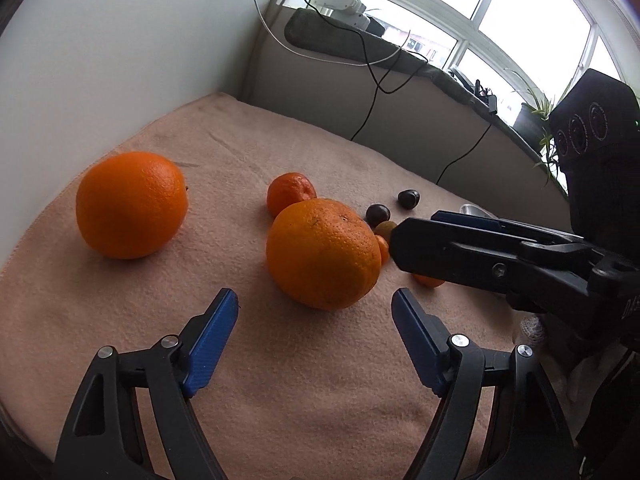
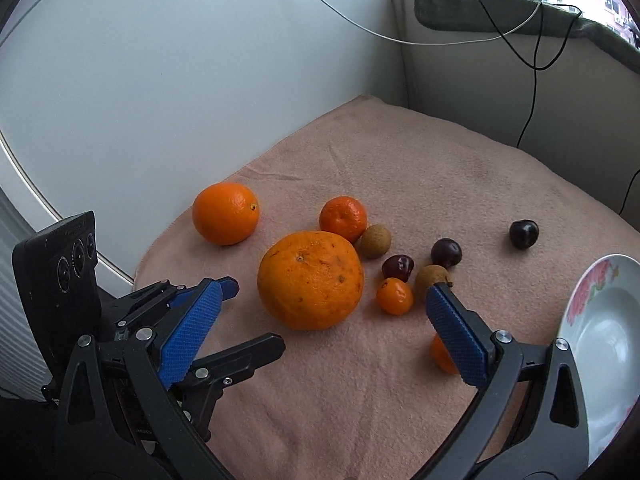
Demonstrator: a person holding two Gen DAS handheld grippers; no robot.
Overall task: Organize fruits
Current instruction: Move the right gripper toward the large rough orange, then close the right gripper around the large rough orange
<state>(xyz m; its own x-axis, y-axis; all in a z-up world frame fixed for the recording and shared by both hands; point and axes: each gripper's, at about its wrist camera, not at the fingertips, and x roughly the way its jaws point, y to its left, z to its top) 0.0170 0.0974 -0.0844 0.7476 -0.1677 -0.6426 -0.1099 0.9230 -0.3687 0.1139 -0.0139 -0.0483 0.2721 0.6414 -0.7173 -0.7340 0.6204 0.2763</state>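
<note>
We are looking at a nubby pink towel (image 2: 400, 168) with fruit lying loose on it. The large orange (image 2: 310, 280), pitted and slightly flattened, is sitting mid-towel; a smoother round orange (image 2: 225, 219) is resting well apart by the wall, a small mandarin (image 2: 343, 218) just behind the large one. Glossy dark cherries (image 2: 446, 252) and dull tan longans (image 2: 375, 241) are lying beside it. Left gripper (image 1: 316, 304) is gaping, empty, just before the large orange. Right gripper (image 2: 322, 300) is wide too, holding nothing. A glazed floral bowl (image 2: 592, 284) is sitting at the right edge.
</note>
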